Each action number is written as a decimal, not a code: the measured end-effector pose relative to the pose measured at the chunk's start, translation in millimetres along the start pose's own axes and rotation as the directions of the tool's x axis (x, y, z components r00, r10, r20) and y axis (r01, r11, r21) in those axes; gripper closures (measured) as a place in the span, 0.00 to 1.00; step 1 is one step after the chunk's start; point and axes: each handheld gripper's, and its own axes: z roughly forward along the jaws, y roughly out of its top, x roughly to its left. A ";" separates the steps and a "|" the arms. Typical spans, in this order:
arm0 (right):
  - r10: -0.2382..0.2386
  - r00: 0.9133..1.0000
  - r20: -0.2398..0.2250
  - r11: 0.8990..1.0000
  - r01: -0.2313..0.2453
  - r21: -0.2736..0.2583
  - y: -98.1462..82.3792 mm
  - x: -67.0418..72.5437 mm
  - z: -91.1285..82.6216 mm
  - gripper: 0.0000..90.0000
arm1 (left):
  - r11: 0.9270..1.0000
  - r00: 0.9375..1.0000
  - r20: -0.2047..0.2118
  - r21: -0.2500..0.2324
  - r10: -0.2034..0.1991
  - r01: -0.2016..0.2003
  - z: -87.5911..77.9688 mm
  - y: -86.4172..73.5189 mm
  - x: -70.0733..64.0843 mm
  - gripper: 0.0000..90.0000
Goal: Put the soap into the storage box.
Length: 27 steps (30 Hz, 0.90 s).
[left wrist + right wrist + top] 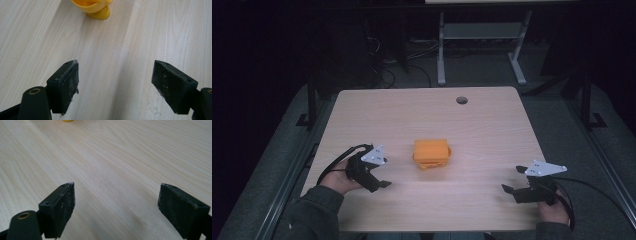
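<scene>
An orange plastic object (431,154) with a blocky top and a rounded lower rim sits at the middle of the light wooden table (482,130). My left gripper (381,179) is held just left of it, jaws pointing toward it, open and holding nothing. In the left gripper view the object's rounded yellow-orange edge (93,7) lies well ahead of the open left gripper (115,85). My right gripper (512,180) hovers near the front right of the table, open and holding nothing. In its own view the right gripper (116,207) faces bare wood, with a yellow sliver of the object (67,120) at the top edge.
A round cable hole (461,100) sits near the table's far edge. Beyond the table stand the legs of a grey desk frame (441,55) with cables on a dark floor. Black cables trail from both grippers over the near table edge.
</scene>
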 end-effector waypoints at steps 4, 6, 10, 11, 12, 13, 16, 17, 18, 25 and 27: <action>0.003 1.000 0.004 1.000 -0.003 -0.001 -0.3 0.3 -0.3 0.15 | 1.000 1.000 -0.009 -0.010 -0.003 0.003 -2.3 -4.2 -5.1 0.24; 0.000 1.000 0.006 1.000 0.000 -0.004 -0.2 0.2 -0.9 0.15 | 1.000 1.000 -0.009 -0.020 -0.017 0.016 -2.7 -5.5 -6.3 0.24; 0.006 1.000 0.013 1.000 -0.006 -0.010 -0.9 -0.9 -3.1 0.15 | 1.000 1.000 -0.014 -0.015 -0.018 0.018 -5.1 -11.6 -8.1 0.23; 0.007 1.000 0.014 1.000 -0.007 -0.013 -1.5 -1.7 -4.0 0.15 | 1.000 1.000 -0.014 -0.018 -0.023 0.022 -5.3 -13.0 -8.9 0.23; 0.012 1.000 0.023 1.000 -0.011 -0.015 -3.3 -3.8 -5.9 0.15 | 1.000 1.000 -0.014 -0.022 -0.021 0.021 -5.9 -15.4 -11.0 0.23; 0.014 1.000 0.026 1.000 -0.014 -0.017 -4.1 -4.9 -6.8 0.15 | 1.000 1.000 -0.014 -0.022 -0.021 0.021 -5.9 -15.4 -11.0 0.23; 0.017 0.999 0.033 1.000 -0.016 -0.026 -5.7 -7.1 -8.6 0.15 | 0.999 0.999 -0.026 -0.022 -0.028 0.027 -5.8 -20.8 -14.4 0.23; 0.017 0.999 0.033 1.000 -0.016 -0.026 -5.7 -7.1 -8.6 0.15 | 0.999 0.999 -0.026 -0.022 -0.028 0.027 -5.8 -20.8 -14.4 0.23; 0.017 0.999 0.035 1.000 -0.016 -0.023 -6.0 -7.3 -8.6 0.15 | 0.998 0.999 -0.030 -0.036 -0.046 0.044 -5.1 -25.0 -15.8 0.23; 0.020 0.999 0.031 1.000 -0.019 -0.011 -6.6 -7.3 -7.6 0.15 | 0.995 0.996 -0.032 -0.064 -0.080 0.078 -2.6 -39.7 -24.4 0.26; 0.019 0.999 0.029 1.000 -0.019 -0.010 -6.5 -7.0 -7.2 0.15 | 0.993 0.995 -0.033 -0.079 -0.089 0.086 -1.9 -44.8 -29.1 0.26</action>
